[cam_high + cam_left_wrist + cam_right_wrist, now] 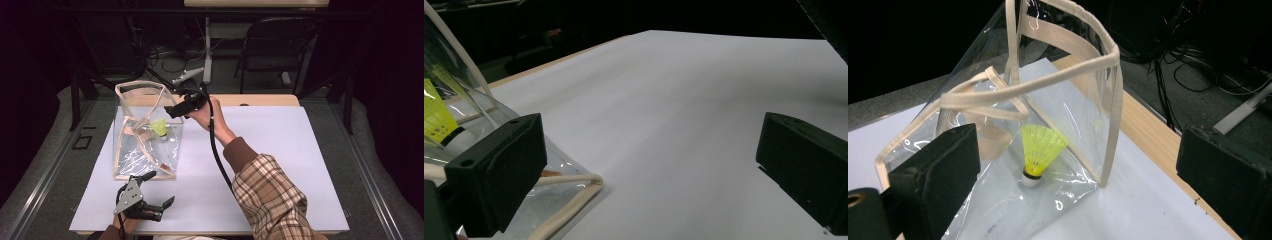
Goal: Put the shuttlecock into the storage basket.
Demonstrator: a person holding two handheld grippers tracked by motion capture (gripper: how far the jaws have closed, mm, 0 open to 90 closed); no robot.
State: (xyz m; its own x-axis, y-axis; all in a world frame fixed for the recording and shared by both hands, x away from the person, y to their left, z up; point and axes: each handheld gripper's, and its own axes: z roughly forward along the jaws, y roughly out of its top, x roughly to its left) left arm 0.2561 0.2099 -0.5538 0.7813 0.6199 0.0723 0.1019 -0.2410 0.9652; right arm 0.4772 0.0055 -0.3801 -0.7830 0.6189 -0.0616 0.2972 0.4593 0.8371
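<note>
The yellow shuttlecock [1040, 150] was already seen inside the clear bag [148, 150] at the tabletop's [280, 150] far left. Both the left claw [156, 191] and right claw [176, 102] were held released; withdrawal seemingly remained.

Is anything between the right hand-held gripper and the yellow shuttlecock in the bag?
Yes. The shuttlecock stands inside the clear bag, so the bag's transparent wall and cream edging lie between it and the open right hand-held gripper. In the right gripper view the bag's mouth opens at the top, above the shuttlecock.
</note>
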